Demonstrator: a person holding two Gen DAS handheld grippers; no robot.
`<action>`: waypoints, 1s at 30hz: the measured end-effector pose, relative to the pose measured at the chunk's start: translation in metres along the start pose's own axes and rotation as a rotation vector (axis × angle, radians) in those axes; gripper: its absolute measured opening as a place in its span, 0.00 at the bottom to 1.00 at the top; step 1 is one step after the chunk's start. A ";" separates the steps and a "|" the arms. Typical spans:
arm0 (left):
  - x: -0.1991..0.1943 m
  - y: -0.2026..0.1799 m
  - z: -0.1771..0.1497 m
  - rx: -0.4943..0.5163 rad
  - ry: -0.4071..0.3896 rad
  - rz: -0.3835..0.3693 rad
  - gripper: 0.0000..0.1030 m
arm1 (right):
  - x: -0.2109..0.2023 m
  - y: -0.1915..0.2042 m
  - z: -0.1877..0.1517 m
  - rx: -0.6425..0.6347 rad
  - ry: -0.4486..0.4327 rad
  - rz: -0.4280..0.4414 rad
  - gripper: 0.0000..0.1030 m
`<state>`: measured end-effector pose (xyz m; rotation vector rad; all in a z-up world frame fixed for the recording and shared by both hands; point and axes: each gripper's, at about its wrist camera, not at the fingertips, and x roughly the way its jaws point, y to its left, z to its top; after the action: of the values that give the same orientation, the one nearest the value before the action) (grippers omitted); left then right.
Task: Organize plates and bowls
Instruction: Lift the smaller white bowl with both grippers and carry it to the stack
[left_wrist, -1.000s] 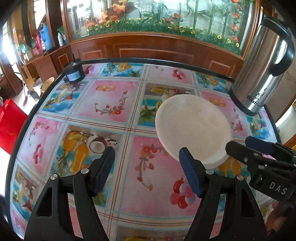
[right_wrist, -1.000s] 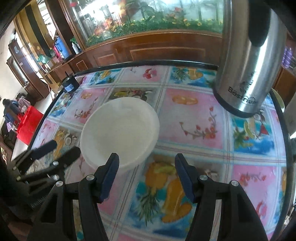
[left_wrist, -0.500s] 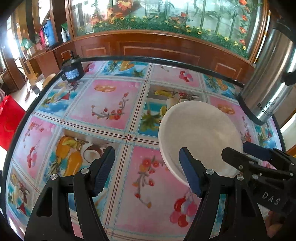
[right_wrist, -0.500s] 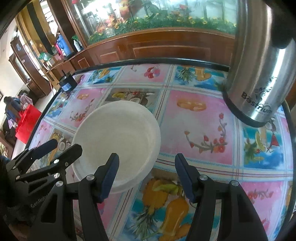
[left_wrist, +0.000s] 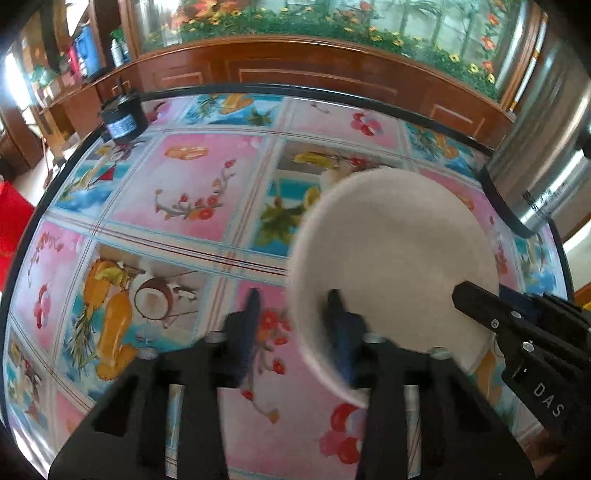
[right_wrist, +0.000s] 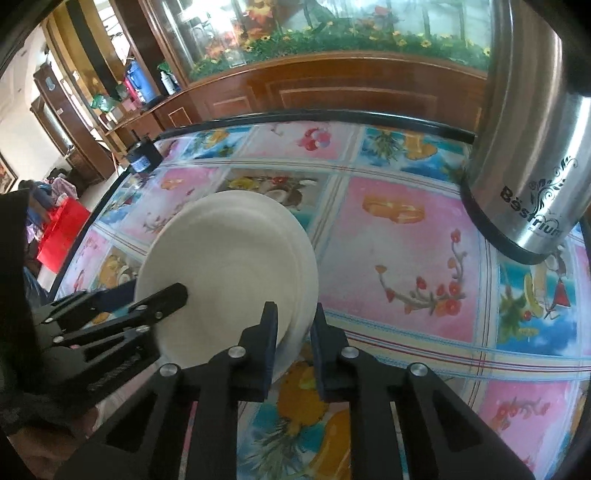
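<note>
Task looked barely begun: only one stack of white plates (right_wrist: 229, 273) showed, w/ at least two rims visible, sitting near the middle of the fruit-print table (left_wrist: 192, 184), left of the steel kettle (right_wrist: 532, 155). Nothing sorted or moved elsewhere yet, as far as I could see; no bowls in sight.

Both tongs had just been closing. The right gripper (right_wrist: 293, 325) stood narrow, its jaws pinching the stack's near-right rim. The left gripper (left_wrist: 291, 314) was blurred but also drawn in, one finger over the plate and one outside the near-left rim, so prob. gripping it too. Lift and carry were still left, I'd guess.
</note>
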<state>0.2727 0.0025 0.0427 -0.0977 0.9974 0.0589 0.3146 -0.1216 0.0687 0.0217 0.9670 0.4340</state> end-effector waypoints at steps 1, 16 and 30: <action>-0.001 -0.002 0.000 0.004 0.002 0.001 0.18 | -0.001 0.002 0.000 -0.003 -0.002 0.003 0.14; -0.080 0.004 -0.069 0.045 0.083 -0.072 0.16 | -0.065 0.031 -0.063 0.000 0.010 0.025 0.14; -0.157 0.034 -0.199 0.067 0.066 -0.118 0.16 | -0.128 0.090 -0.175 -0.030 0.011 0.034 0.17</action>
<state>0.0179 0.0137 0.0657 -0.0971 1.0568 -0.0860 0.0806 -0.1170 0.0882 0.0088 0.9723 0.4798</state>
